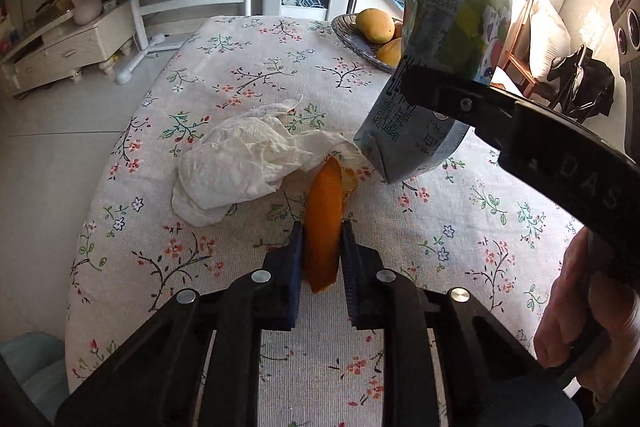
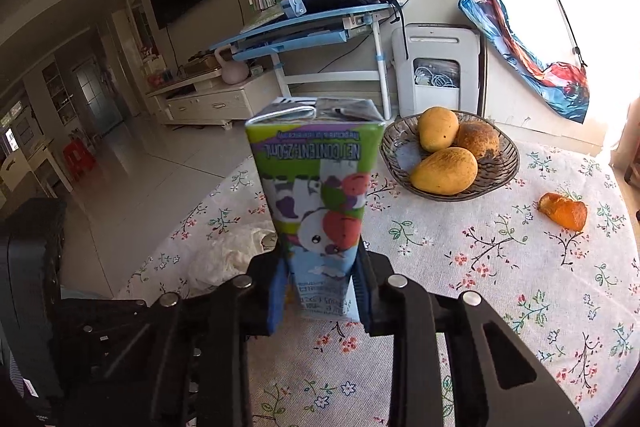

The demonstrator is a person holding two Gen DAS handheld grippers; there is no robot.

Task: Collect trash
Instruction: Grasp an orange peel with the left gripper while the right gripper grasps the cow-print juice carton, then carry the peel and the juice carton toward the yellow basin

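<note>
We have trash in both grippers. Our left gripper (image 1: 322, 247) is clamped on a strip of orange peel (image 1: 325, 223), its jaws closed against the peel's two sides, with the far tip of the peel reaching toward the crumpled white tissue (image 1: 244, 163) on the desk (image 1: 460, 227). We cannot tell whether the peel is lifted clear of the floral cloth or still resting on it. Our right gripper (image 2: 320, 291) is clamped on the lower part of a small drink carton (image 2: 316, 195), which it holds above the desk, printing upside down in its own view.

Still to be gathered are the tissue, just beside the peel in the left view, and a second piece of orange peel (image 2: 563, 211) lying apart on the cloth, near the bowl of mangoes (image 2: 448, 155), which we judge is not trash and should stay.

No bin shows in either view, so the drop point is unknown to us. To do this step well, we should lift the peel straight up, so that it does not drag the tissue's edge, and keep the grip firm but not crushing, since peel is slippery and bends. The carton is light and looks dented at the grip; we would hold it level in case liquid remains, and keep the two grippers apart as they travel.
</note>
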